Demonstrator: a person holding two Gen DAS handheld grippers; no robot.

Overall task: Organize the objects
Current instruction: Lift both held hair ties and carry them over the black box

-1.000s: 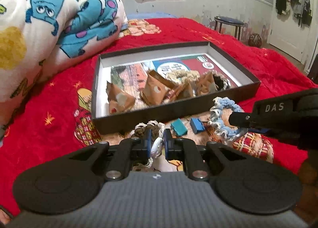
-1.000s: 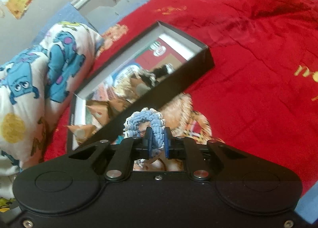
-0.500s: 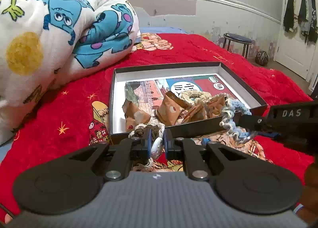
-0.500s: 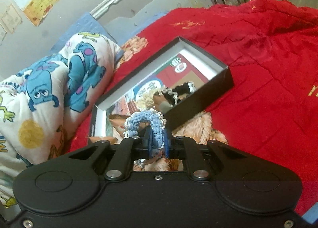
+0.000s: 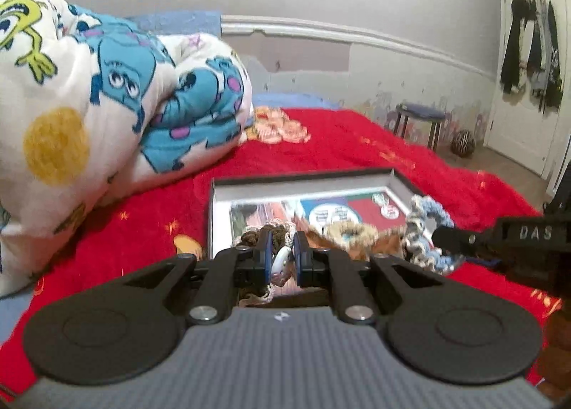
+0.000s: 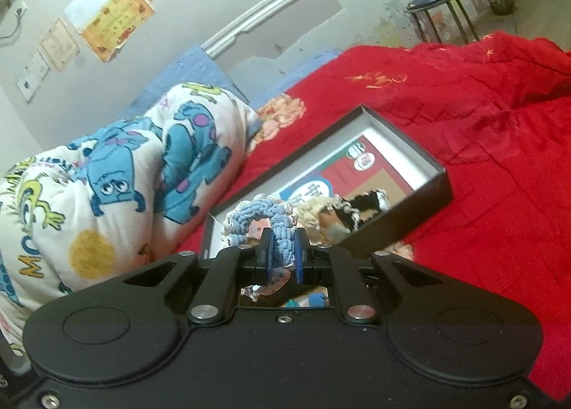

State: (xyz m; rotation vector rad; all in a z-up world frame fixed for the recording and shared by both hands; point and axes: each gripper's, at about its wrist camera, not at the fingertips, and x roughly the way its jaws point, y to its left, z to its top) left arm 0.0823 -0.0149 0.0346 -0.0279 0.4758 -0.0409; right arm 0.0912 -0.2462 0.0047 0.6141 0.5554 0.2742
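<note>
Crocheted blue-and-cream yarn scrunchie (image 6: 266, 220), soft, light and springy, hangs pinched by its band in the right claw (image 6: 283, 257) above the black cardboard box (image 6: 403, 227) on the red bed (image 6: 499, 166), while the left claw (image 5: 282, 259) pinches a brown-and-cream one (image 5: 262, 236).

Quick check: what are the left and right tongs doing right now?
Left tongs: shut on a brown scrunchie.
Right tongs: shut on a blue scrunchie.

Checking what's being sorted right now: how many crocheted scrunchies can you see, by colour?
Blue and white crocheted scrunchie, in right claw: 1
Brown and cream crocheted scrunchie, in left claw: 1
Beige crocheted scrunchie, in black box: 1
Black and white crocheted scrunchie, in box: 1
Total: 4
</note>
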